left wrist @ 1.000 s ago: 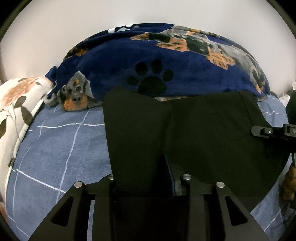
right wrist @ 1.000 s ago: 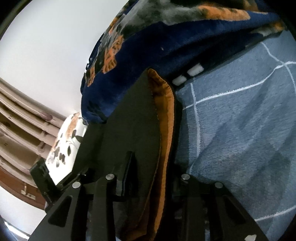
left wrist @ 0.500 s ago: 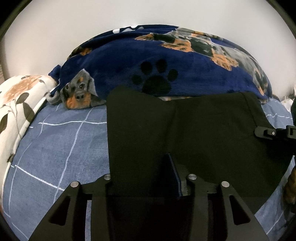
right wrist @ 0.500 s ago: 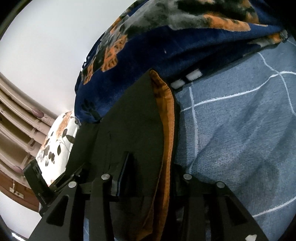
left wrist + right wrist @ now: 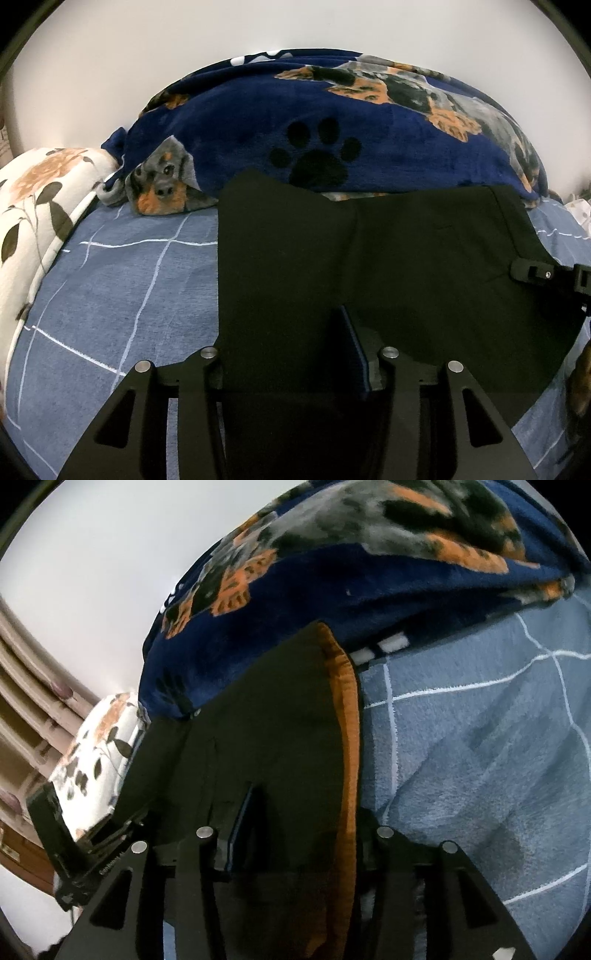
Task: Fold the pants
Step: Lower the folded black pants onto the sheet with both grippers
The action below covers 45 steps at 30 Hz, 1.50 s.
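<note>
Black pants [image 5: 388, 258] lie folded on the blue checked bed sheet [image 5: 129, 280], their far edge against a dog-print blanket. My left gripper [image 5: 291, 354] straddles the near left edge; its jaws are opening, the cloth lies loose between them, and it covers the left finger. In the right wrist view the pants [image 5: 266, 746] show an orange inner layer [image 5: 347, 723] along their right edge. My right gripper [image 5: 303, 834] straddles that edge with its jaws opening and the cloth slack between them. Its left finger [image 5: 242, 819] rests on top of the cloth. Each gripper shows at the edge of the other's view.
A navy blanket with dog and paw prints [image 5: 332, 129] is heaped along the far side against a white wall. A floral pillow [image 5: 40, 206] lies at the left. Blue sheet [image 5: 480, 757] stretches to the right of the pants.
Both grippers' jaws have widened and their visible fingers have drawn away from the cloth. The right wrist view has rolled and shifted a little. The pants stay flat on the sheet.
</note>
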### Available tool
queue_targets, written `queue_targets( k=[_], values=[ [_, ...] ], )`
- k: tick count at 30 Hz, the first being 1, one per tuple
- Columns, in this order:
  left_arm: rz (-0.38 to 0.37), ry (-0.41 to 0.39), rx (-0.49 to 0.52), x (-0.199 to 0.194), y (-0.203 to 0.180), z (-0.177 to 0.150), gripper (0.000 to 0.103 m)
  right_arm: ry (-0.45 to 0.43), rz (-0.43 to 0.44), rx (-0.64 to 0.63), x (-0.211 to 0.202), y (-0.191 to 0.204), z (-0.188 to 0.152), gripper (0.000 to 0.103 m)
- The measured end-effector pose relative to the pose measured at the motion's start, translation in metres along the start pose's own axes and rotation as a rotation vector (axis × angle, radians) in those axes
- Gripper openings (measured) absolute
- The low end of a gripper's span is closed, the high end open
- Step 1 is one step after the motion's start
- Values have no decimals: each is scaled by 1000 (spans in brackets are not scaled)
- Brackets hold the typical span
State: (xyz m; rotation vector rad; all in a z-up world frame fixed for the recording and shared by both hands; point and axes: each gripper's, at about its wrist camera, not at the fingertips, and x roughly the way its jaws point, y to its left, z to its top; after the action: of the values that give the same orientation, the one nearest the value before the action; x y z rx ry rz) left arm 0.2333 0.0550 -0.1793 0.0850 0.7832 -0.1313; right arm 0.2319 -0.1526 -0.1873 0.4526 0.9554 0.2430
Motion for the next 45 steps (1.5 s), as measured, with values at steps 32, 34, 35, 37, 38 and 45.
queue_targets(
  k=[32,34,35,37,38,45],
  values=[
    [34,-5,4,-1,1,-1,53,-3,-99,-123,9,21,-2,63],
    [35,-5,4,-1,0,-1,53,-3,-101,-128,9,22,-2,64],
    [35,-5,4,-1,0,-1,53,-3,-102,-130,9,22,-2,65],
    [35,-5,3,-1,1,-1,53,-2,-103,-133,10,23,-2,66],
    [36,-6,3,-1,2,-1,53,-2,-103,-134,10,23,-2,66],
    [39,-6,4,-1,1,-1,54,-1,-110,-149,11,25,-1,72]
  ],
)
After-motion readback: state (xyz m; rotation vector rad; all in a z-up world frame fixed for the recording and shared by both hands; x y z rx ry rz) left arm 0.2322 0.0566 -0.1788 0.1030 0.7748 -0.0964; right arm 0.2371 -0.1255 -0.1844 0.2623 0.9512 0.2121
